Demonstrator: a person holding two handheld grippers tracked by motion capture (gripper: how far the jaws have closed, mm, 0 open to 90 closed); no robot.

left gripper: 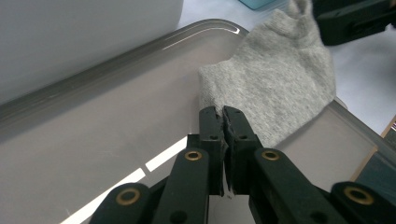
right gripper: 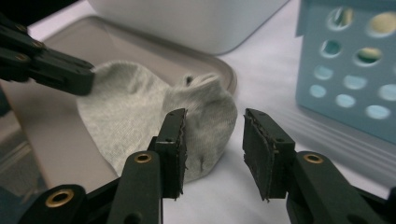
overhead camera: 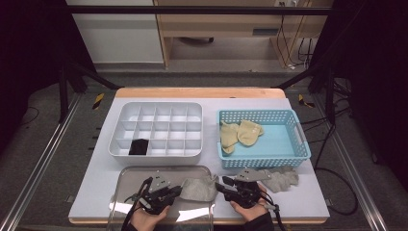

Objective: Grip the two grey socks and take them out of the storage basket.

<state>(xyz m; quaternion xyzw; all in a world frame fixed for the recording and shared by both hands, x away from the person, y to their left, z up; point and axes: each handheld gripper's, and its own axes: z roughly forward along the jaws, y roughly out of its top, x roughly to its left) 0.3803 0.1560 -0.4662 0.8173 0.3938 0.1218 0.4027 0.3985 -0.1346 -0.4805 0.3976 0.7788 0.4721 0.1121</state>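
the white table [overhead camera: 96,183] carries everything; at its far left stands a white compartment organiser [overhead camera: 156,129] with one dark item [overhead camera: 138,147] in a front-row cell; to its right sits a light blue basket [overhead camera: 262,138] holding yellow socks [overhead camera: 239,133]; in front of the organiser lies a clear tray [overhead camera: 125,180], near the person's edge; a grey sock [overhead camera: 198,188] rests across the tray's right rim, part on the tray and part on the table; a second grey sock [overhead camera: 283,178] lies on the table just in front of the basket, to the right of the hands; the left gripper [left gripper: 222,116] has its jaws pressed together on the near edge of the grey sock [left gripper: 275,88] over the tray, so it holds that sock; the right gripper [right gripper: 212,140] stands with its jaws partly apart just short of the sock's other end [right gripper: 154,126], the pads not pressing on the cloth.
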